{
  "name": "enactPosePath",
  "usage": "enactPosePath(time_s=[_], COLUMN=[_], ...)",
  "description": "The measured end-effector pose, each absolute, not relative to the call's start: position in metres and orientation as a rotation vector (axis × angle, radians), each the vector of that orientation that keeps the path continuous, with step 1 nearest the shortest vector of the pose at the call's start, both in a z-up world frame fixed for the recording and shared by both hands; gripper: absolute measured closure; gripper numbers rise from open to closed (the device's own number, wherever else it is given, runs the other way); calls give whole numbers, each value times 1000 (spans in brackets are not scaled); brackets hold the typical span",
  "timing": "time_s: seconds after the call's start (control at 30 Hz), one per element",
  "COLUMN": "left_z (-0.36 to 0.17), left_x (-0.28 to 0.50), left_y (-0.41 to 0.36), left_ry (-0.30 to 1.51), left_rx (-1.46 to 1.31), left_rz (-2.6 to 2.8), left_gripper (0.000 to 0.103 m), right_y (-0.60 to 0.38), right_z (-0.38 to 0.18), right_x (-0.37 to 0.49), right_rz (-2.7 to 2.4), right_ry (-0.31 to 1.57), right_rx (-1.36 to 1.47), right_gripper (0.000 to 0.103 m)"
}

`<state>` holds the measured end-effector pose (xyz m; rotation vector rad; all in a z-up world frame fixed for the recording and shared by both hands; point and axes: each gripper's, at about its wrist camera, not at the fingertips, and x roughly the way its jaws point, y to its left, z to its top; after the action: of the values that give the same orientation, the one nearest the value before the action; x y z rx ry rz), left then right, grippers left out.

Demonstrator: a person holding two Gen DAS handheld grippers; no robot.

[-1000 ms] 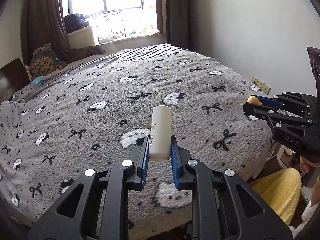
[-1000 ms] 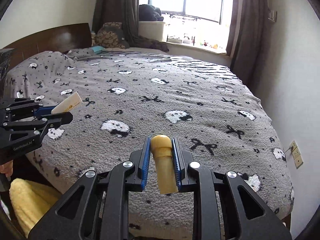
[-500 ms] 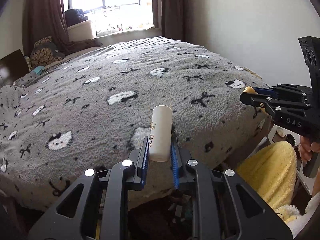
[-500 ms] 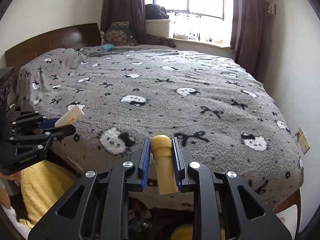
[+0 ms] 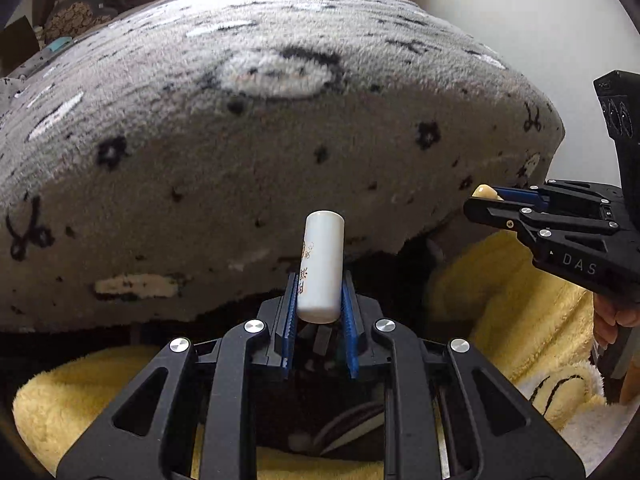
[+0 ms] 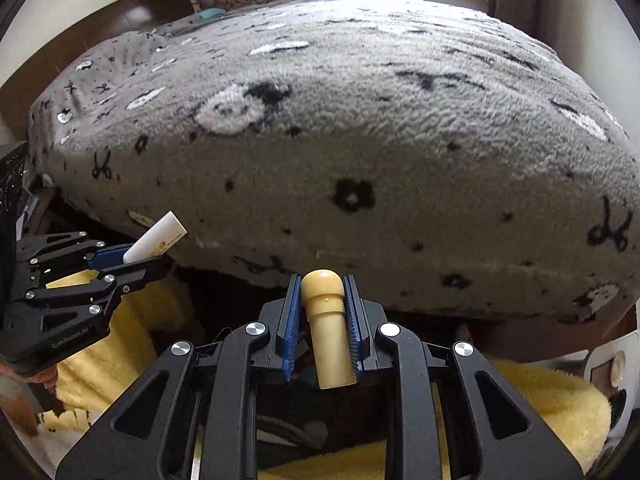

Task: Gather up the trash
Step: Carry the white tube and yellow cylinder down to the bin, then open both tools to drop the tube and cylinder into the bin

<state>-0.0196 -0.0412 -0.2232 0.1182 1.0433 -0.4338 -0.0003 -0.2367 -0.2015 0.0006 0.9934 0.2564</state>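
Now, view by view.

Left wrist view, materials: the left gripper [image 5: 319, 308] is matte black plastic with ribbed blue pads and round silver bolts. The white tube [image 5: 322, 266] is a smooth, glossy cylinder with a flat top and small yellow print down its side. The bed cover [image 5: 256, 128] is grey fleece, nubbly, with white cat faces and black bows.
Left wrist view, place: the white tube stands nearly upright between the left gripper's blue pads, both pressing its lower half, its top well past the fingertips. Ahead of the fingertips hangs the bed cover's edge; below them lies a yellow fleece [image 5: 508, 288].
Left wrist view, right side: the right gripper [image 5: 486, 204] reaches in level, a hand [image 5: 612, 316] on its grip.
Left wrist view, change: a second ago the flat top of the bed filled the picture; now its hanging edge does, and the yellow fleece spreads below.

Right wrist view, materials: the tan bottle [image 6: 327, 328] is smooth, dull plastic with a domed cap over a narrower straight body.
Right wrist view, place: the right gripper [image 6: 322, 304] clamps the tan bottle by its cap and neck, the body running back toward the camera.
Right wrist view, left side: the left gripper [image 6: 152, 258] carries the white tube [image 6: 154, 238] tilted up.
Right wrist view, change: the window has slid to the top rim; both grips are unchanged.
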Motion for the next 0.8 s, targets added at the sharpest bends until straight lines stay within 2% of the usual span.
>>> enactPosePath(time_s=[0.37, 0.8], left_z=[-294, -331], left_x=[-18, -11], left_y=[-40, -41], left_ry=[1236, 1354], left_rx=[114, 103], left_rz=[-442, -467], left_gripper=[84, 84], right_y=[-225, -216], right_z=[-261, -296], right_x=[1, 15], right_rz=[302, 300], right_ry=[1175, 1280], right_rx=[39, 50], right_gripper=[81, 81])
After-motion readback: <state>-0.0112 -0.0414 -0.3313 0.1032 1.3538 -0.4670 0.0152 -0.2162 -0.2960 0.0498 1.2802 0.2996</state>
